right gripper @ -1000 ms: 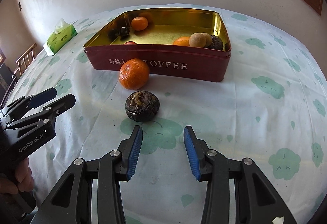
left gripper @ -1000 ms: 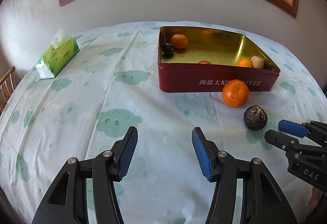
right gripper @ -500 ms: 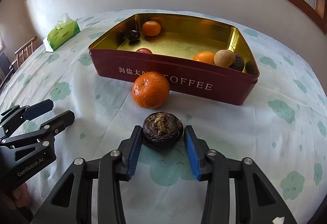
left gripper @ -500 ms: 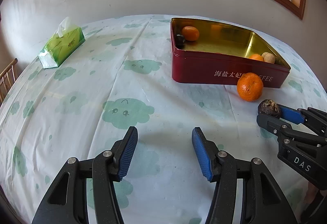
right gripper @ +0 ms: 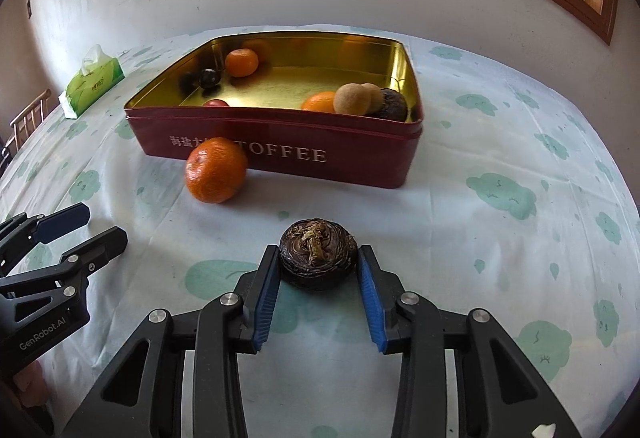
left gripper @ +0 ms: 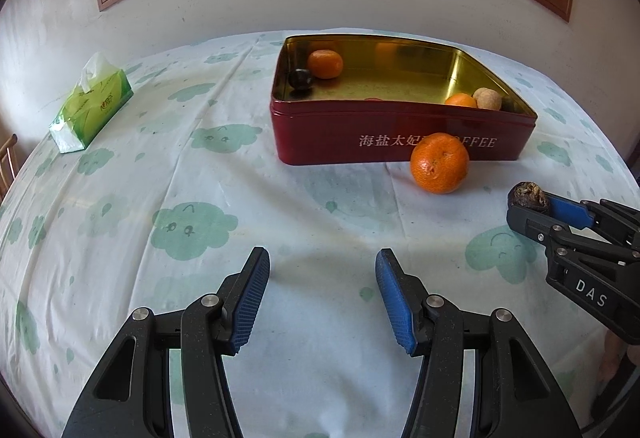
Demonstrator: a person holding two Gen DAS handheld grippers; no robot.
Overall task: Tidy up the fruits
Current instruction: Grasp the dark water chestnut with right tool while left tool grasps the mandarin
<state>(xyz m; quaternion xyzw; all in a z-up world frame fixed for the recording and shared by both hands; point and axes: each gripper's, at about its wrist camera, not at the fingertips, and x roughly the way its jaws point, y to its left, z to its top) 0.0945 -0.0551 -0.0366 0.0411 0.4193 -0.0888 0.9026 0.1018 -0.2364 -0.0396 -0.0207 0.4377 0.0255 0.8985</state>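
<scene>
Two grippers hover over the clouded tablecloth [right gripper: 500, 142] — the right gripper [right gripper: 318, 270] is closing its jaws around a dark wrinkled fruit [right gripper: 317, 253] lying near the loose orange [right gripper: 216, 169] and red tin [right gripper: 280, 154]; the left gripper [left gripper: 322, 296] stands half open, empty.

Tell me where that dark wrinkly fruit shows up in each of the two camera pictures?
Left wrist view: the dark wrinkled fruit sits far right, at the tips of the right gripper, below-right of the loose orange.
Right wrist view: the fruit sits low in the centre, between the gripper's closing jaws.
Shared landmark: the red toffee tin with the orange in front of it.
</scene>
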